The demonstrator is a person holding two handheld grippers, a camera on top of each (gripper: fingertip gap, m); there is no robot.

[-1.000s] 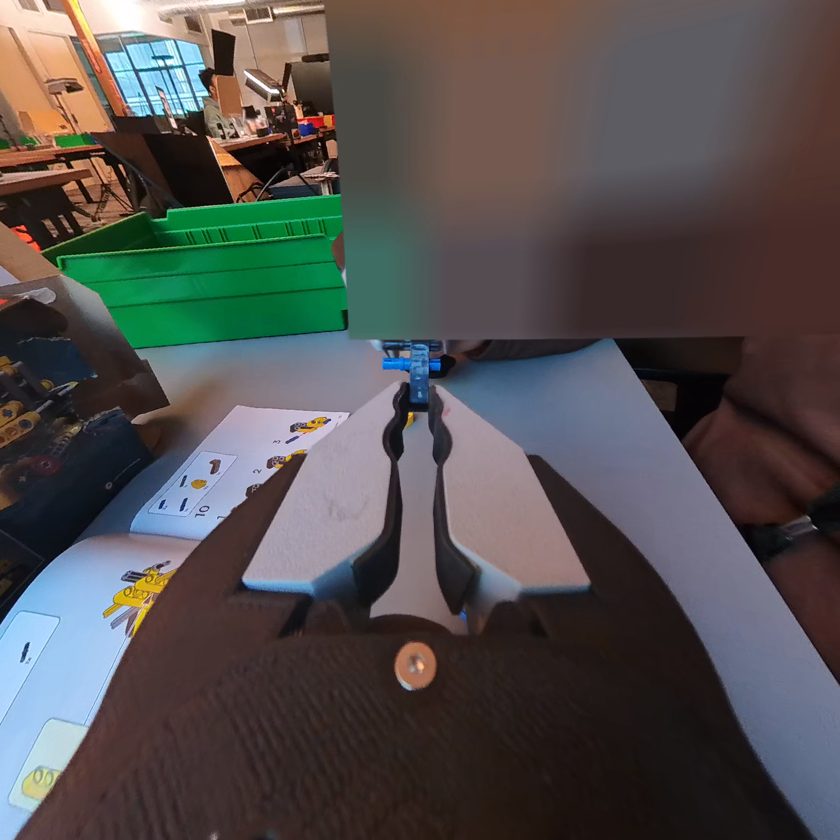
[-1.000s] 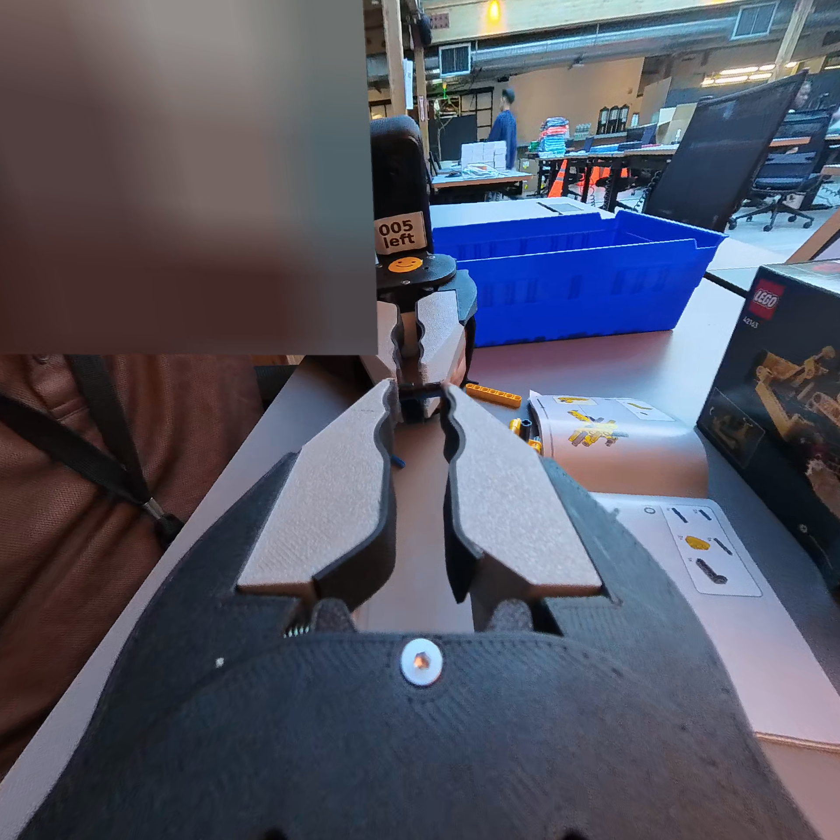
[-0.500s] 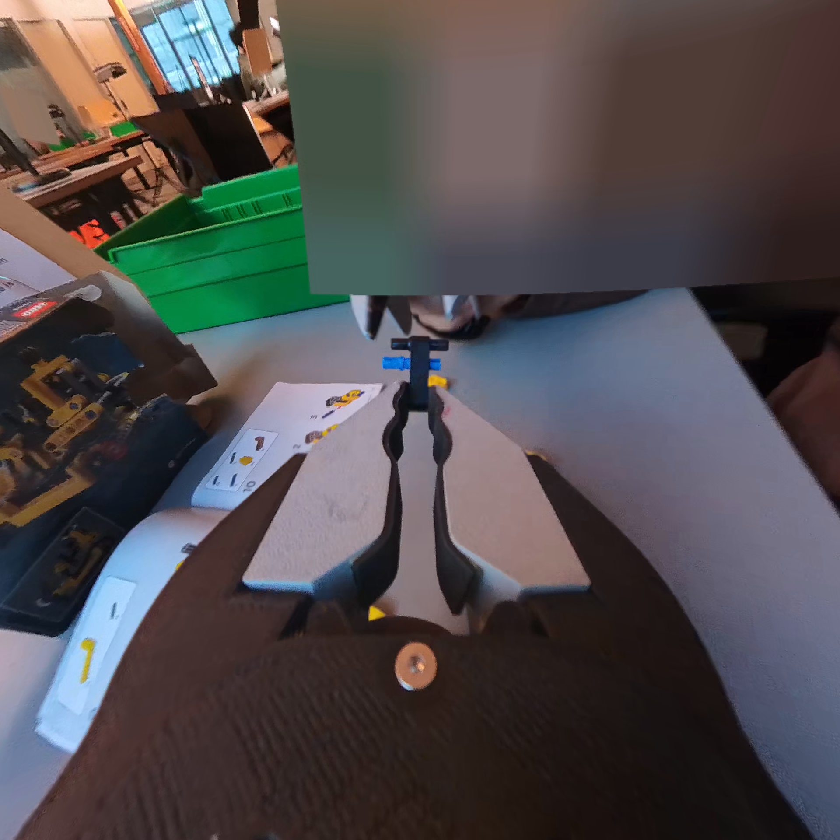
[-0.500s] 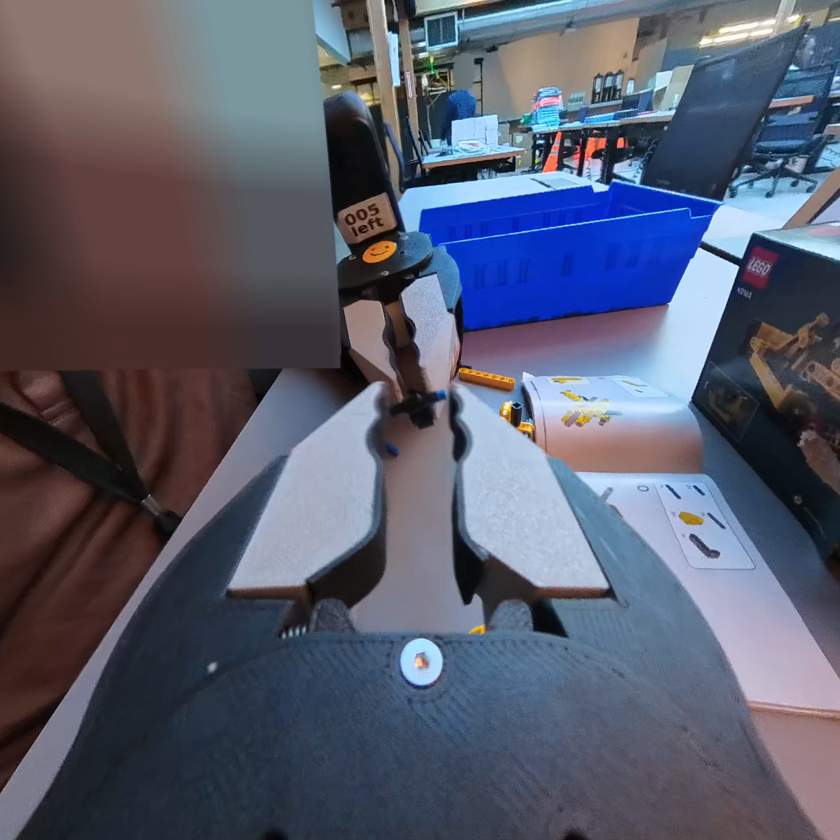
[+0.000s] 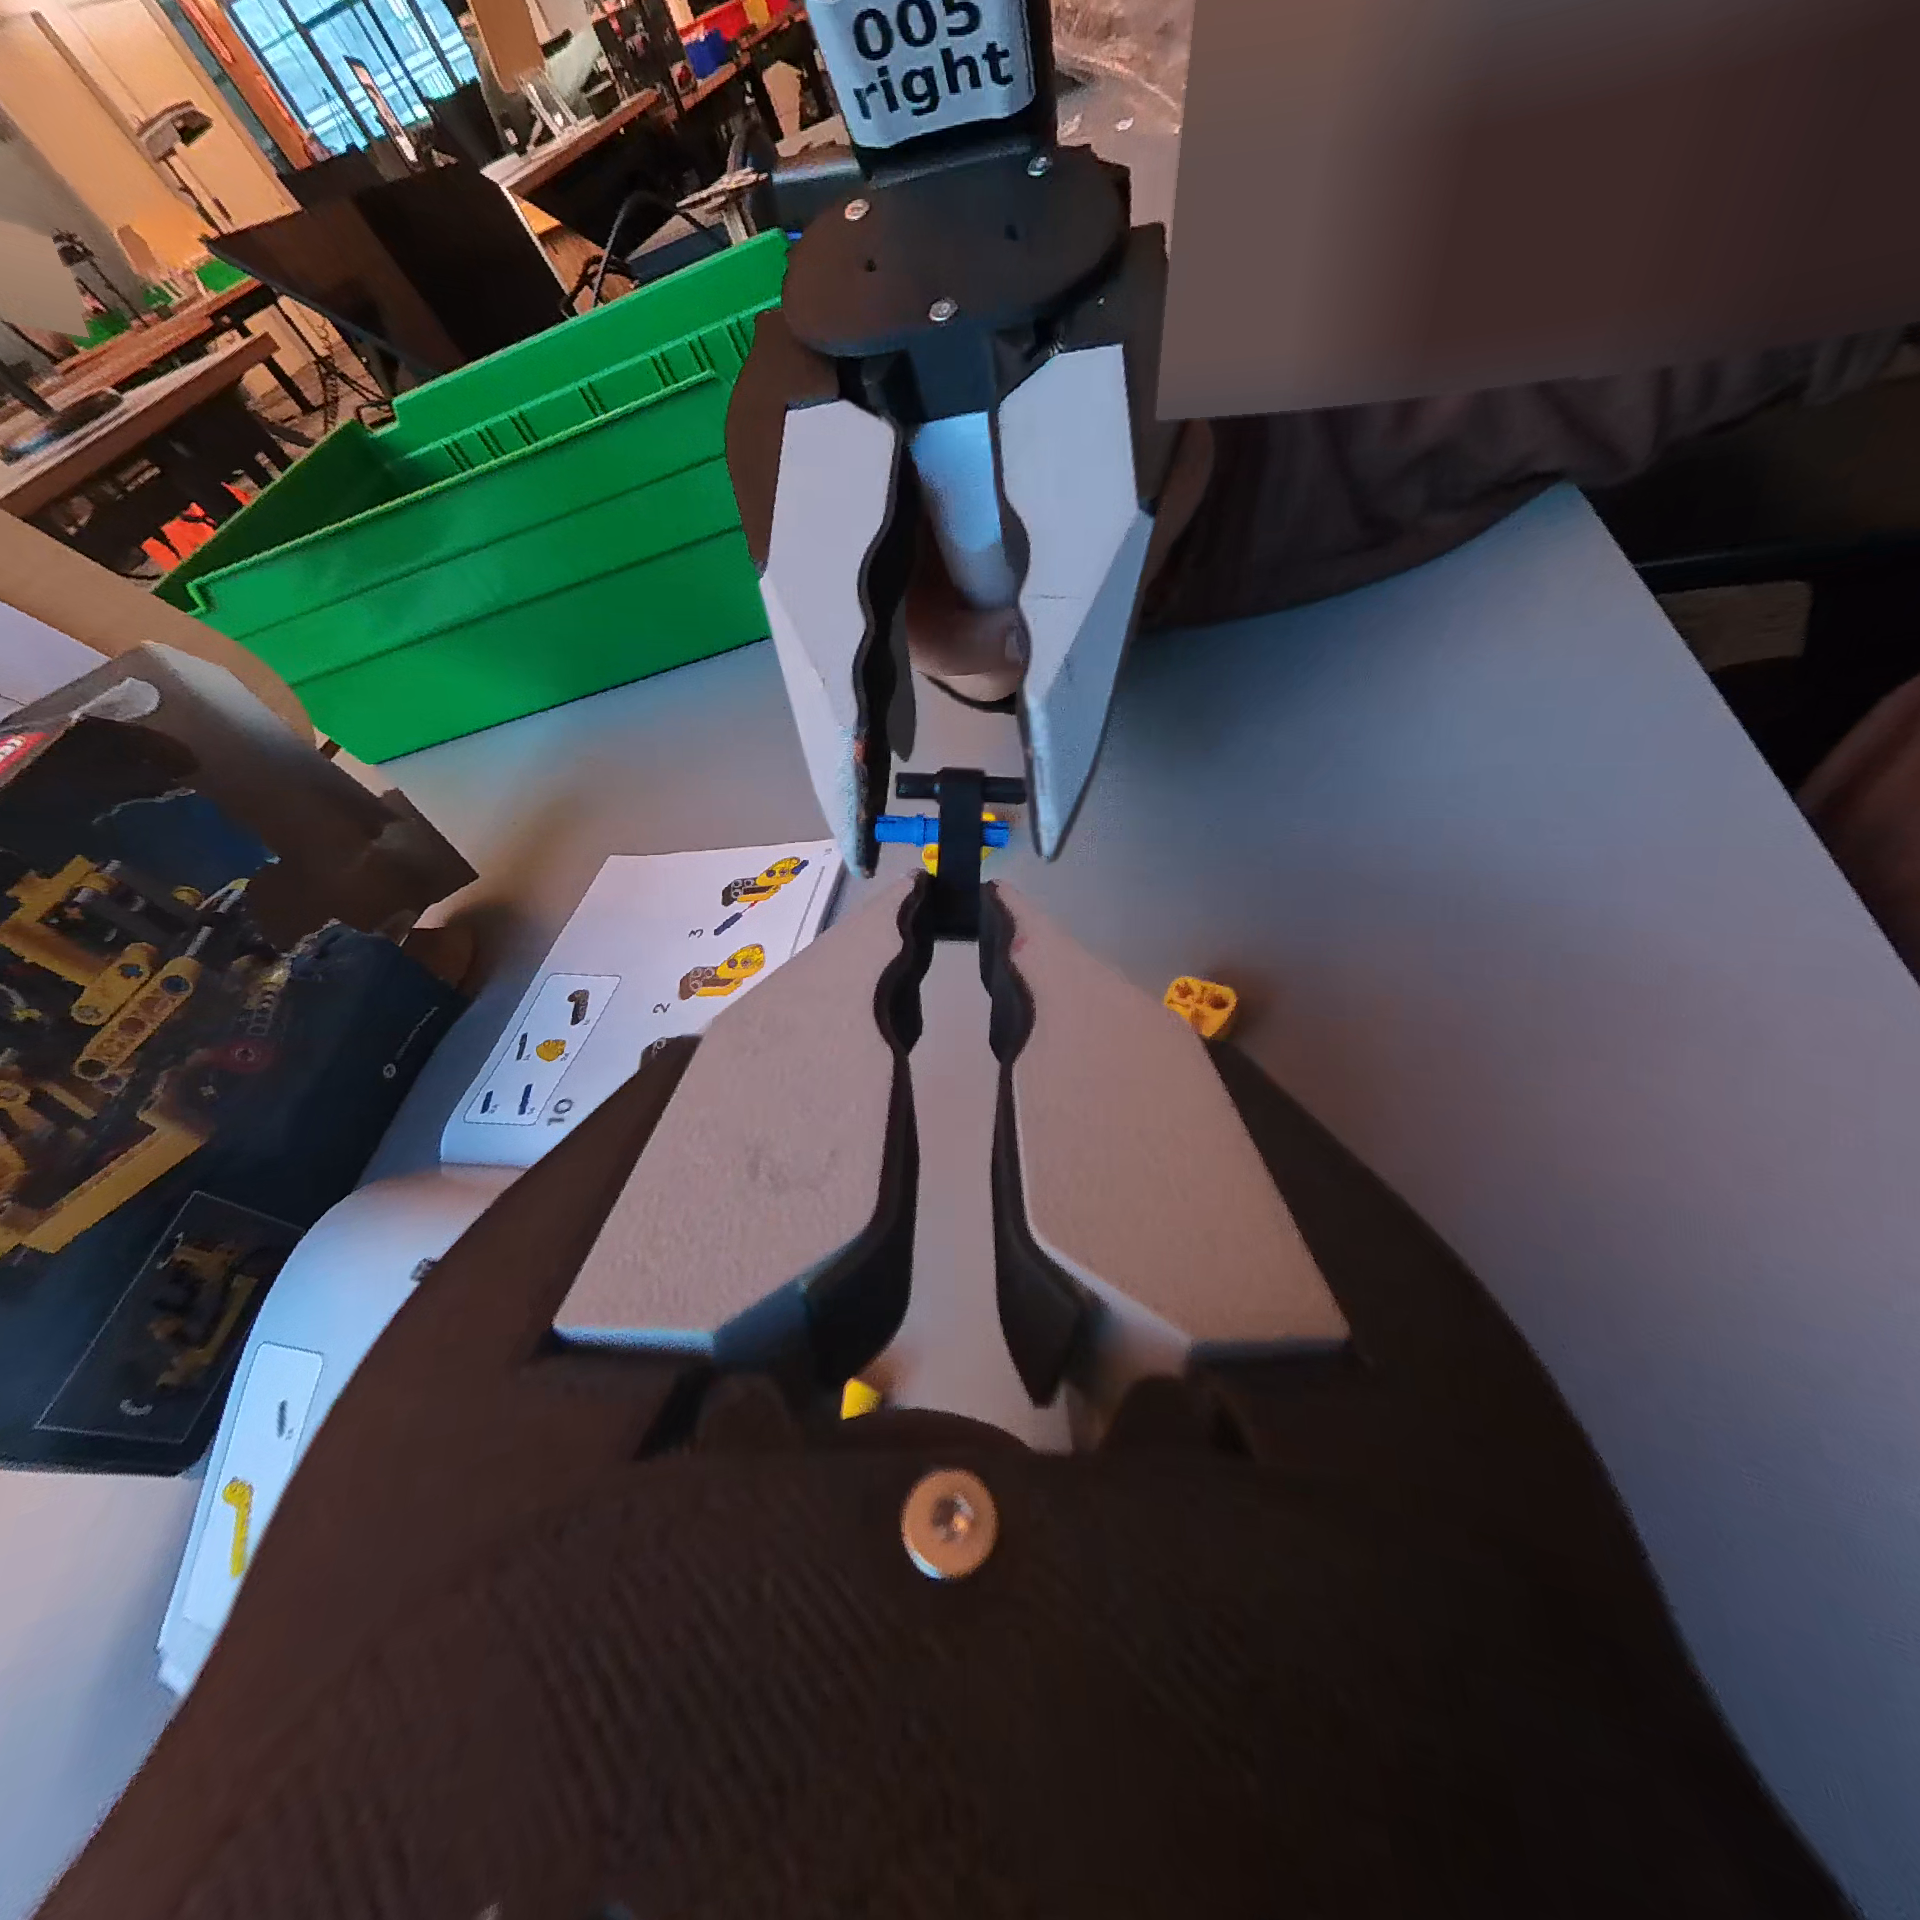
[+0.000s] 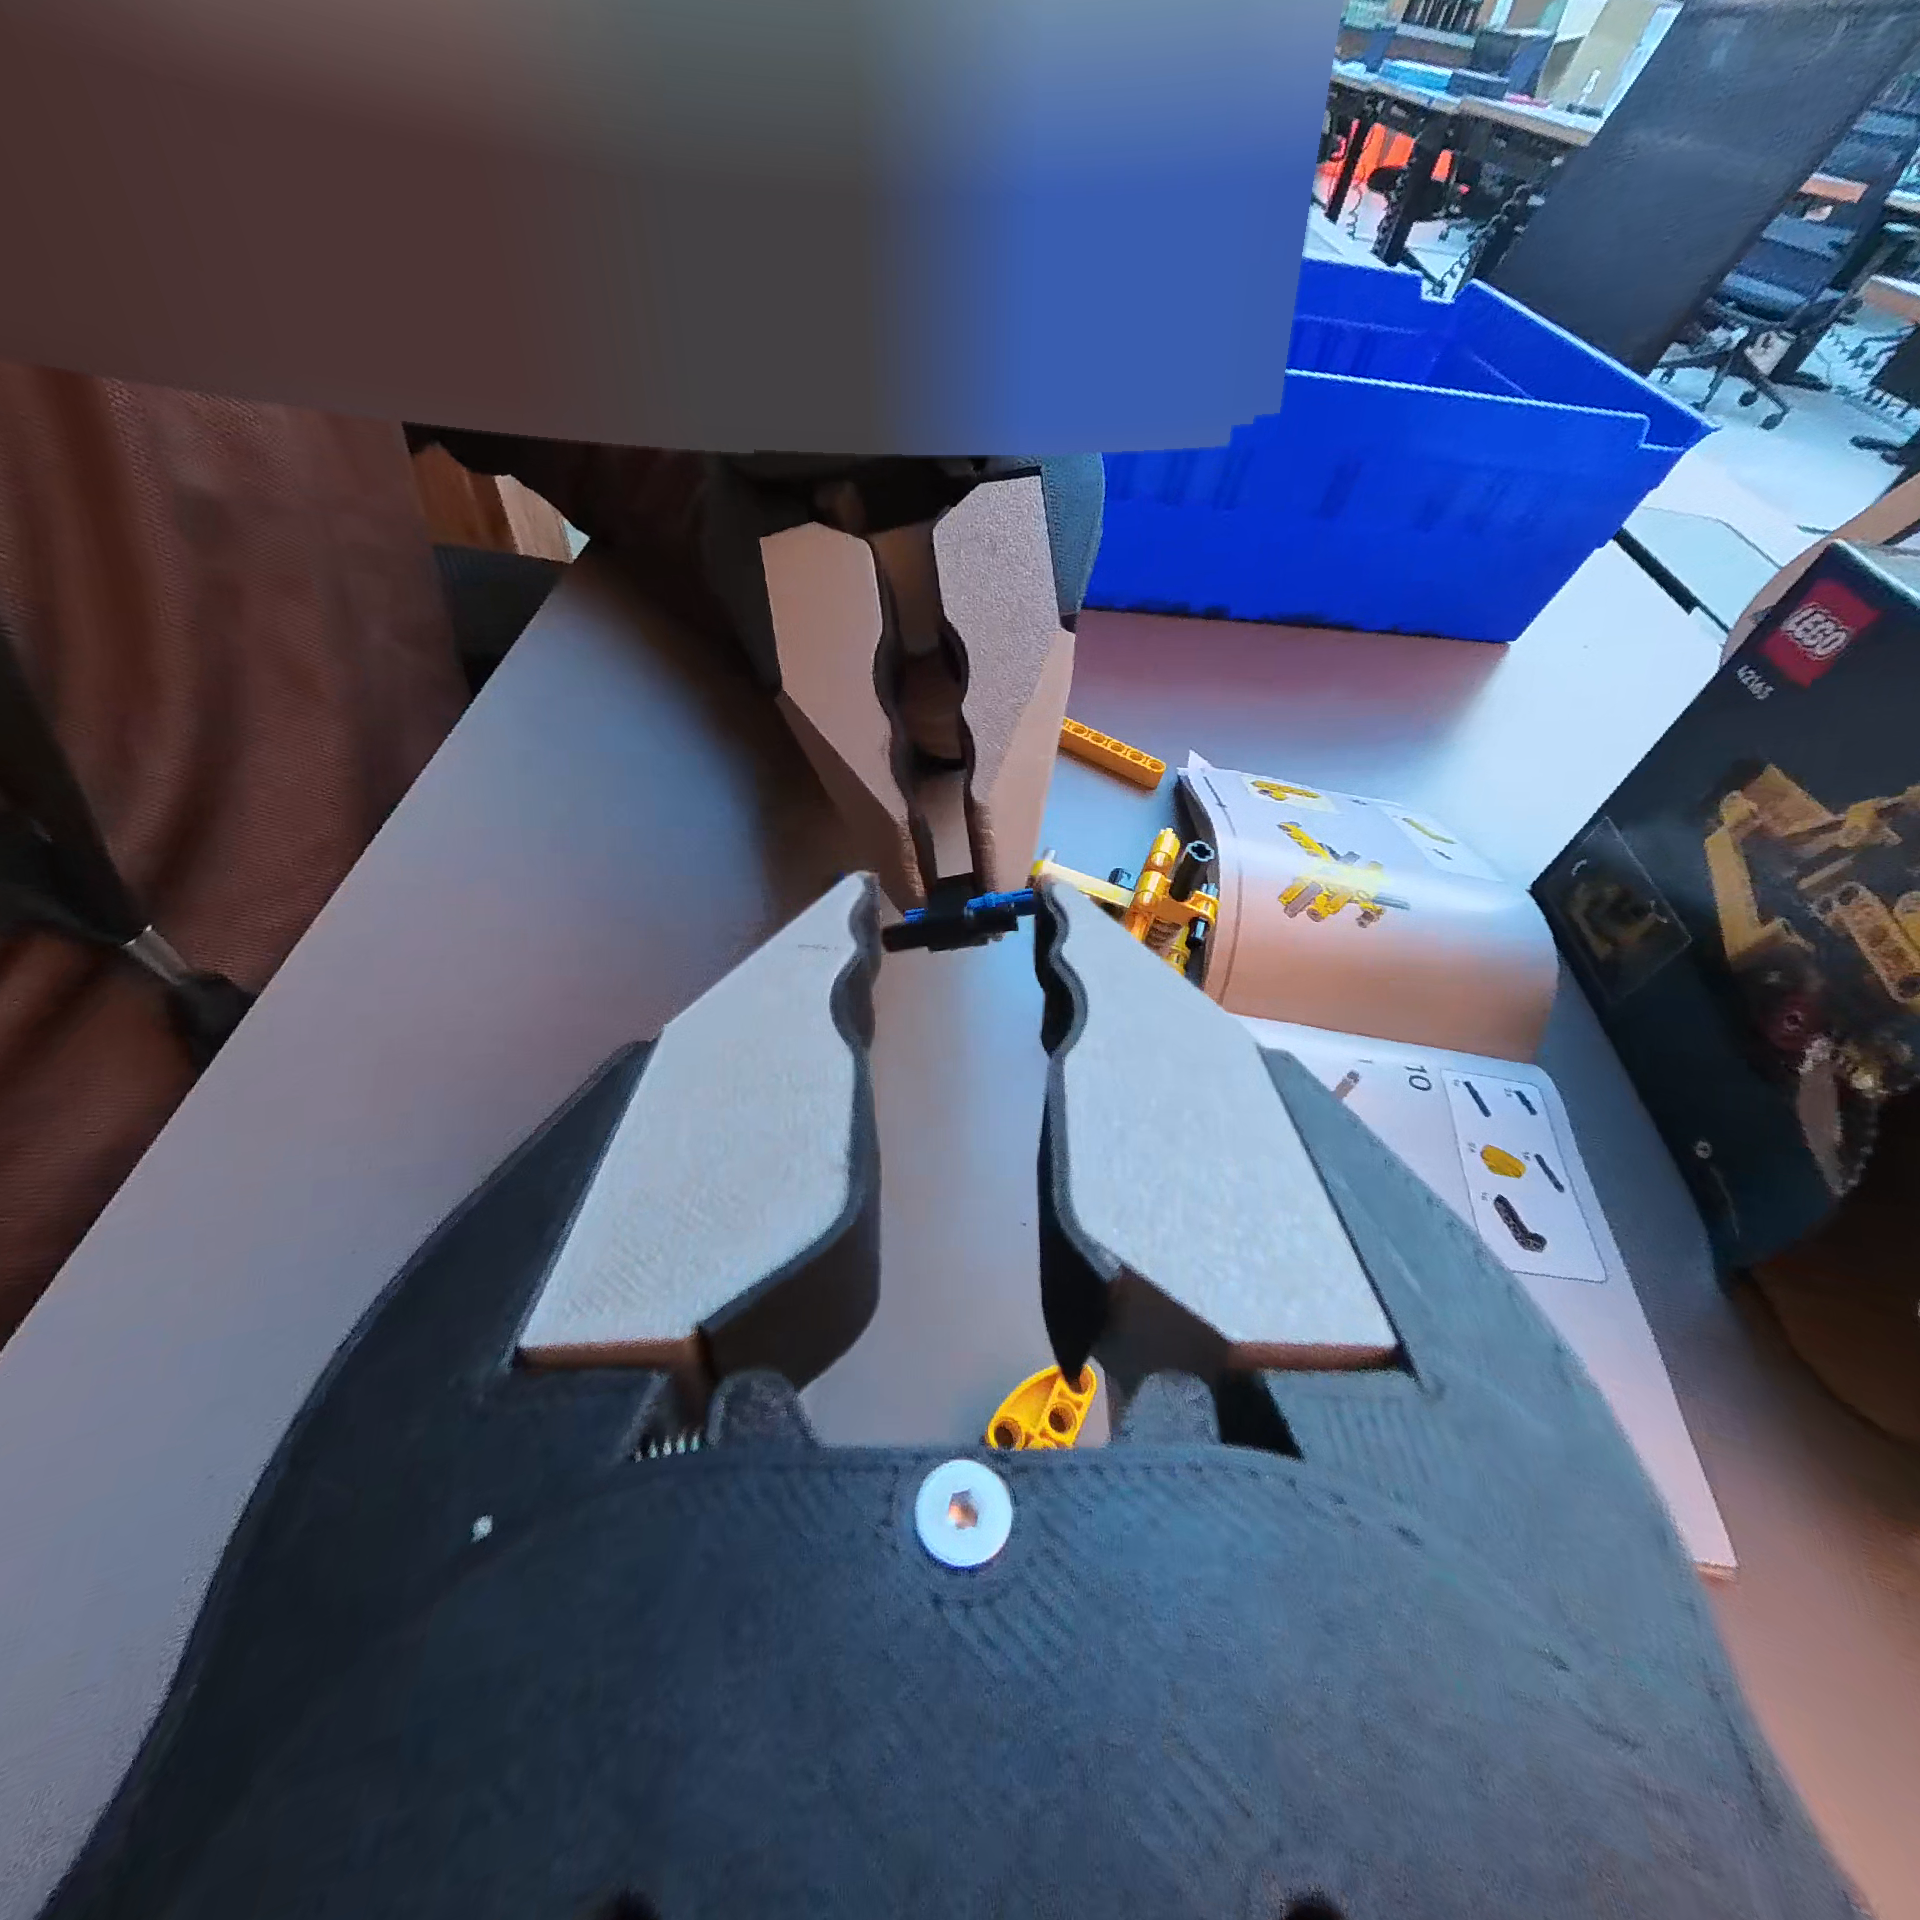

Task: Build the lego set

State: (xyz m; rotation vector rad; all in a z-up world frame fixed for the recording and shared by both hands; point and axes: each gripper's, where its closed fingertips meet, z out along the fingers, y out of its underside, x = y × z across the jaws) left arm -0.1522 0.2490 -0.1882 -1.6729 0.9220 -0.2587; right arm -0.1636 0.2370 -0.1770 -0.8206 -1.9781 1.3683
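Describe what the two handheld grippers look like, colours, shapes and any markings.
Both match: the left gripper and right gripper each have a dark ribbed 3D-printed body with a silver centre screw and two pale grey wedge-shaped fingers lined with wavy black pads. A round black plate tops the right gripper, under a white label.

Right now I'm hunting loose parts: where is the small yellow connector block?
In the left wrist view, the small yellow connector block lies on the grey table, just right of the left claw.

- The yellow curved piece (image 6: 1042,1411) is half hidden behind the right gripper's (image 6: 956,914) body.
- The set box (image 5: 156,1039) is cut off at the left edge.
- The blue bin's (image 6: 1455,488) left part lies under a mosaic patch.
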